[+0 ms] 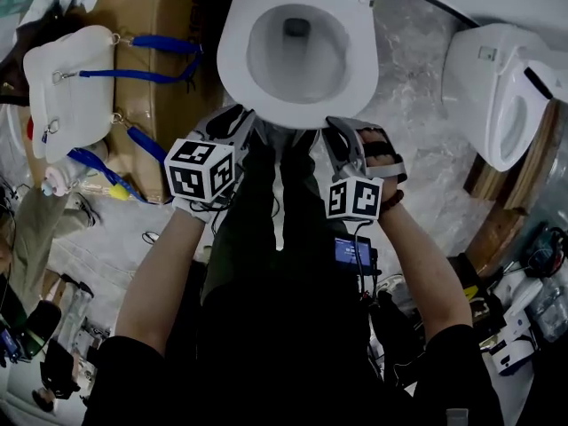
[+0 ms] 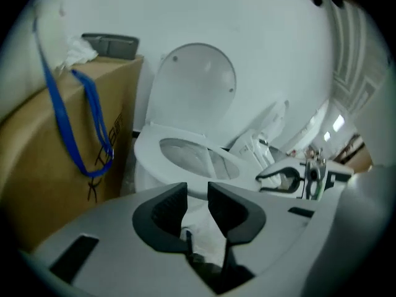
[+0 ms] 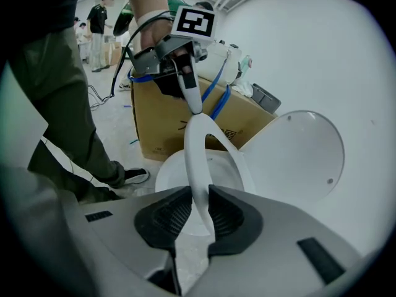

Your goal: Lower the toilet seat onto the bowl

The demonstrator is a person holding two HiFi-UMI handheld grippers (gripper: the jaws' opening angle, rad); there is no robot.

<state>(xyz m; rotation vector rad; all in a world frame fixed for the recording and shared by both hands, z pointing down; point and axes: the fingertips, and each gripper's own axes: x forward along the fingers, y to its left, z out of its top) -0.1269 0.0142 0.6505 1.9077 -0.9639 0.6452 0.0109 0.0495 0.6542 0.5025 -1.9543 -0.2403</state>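
Holding seat point(image 3: 195, 142) low over bowl point(image 2: 143, 177), near top centre of head view; impossible to tell from any view whether already resting on the porcelain. Pinching the thin front rim in right gripper point(image 3: 198, 190), jaws closed on the plastic edge at lower centre of that gripper's view. Left gripper point(image 2: 197, 186) at the same rim, further along: jaws spread, nothing between them, tips just short of the seat edge.

Risks, judged from here:
- Only one real pinch. Smooth, narrow, curved rim; with any easing of the right jaws, likely to slide out, drop and slam on the bowl.
- No backup from the left jaws while spread; at best a prop against the rim.
- Possible trapping of jaw tips between seat and bowl if carried right down without letting go just above contact.
- One-sided hold, so some chance of twisting the ring on its hinges and landing crooked.
- Lid point(image 3: 297, 159) upright at right of right gripper view; liable to tip forward onto the grippers after a hard jolt.
- Blue straps point(image 2: 94, 113) hanging off box point(image 2: 37, 166), left of left gripper view, near the toilet but apart from it; snag possible on a wide swing when pulling the left gripper away.
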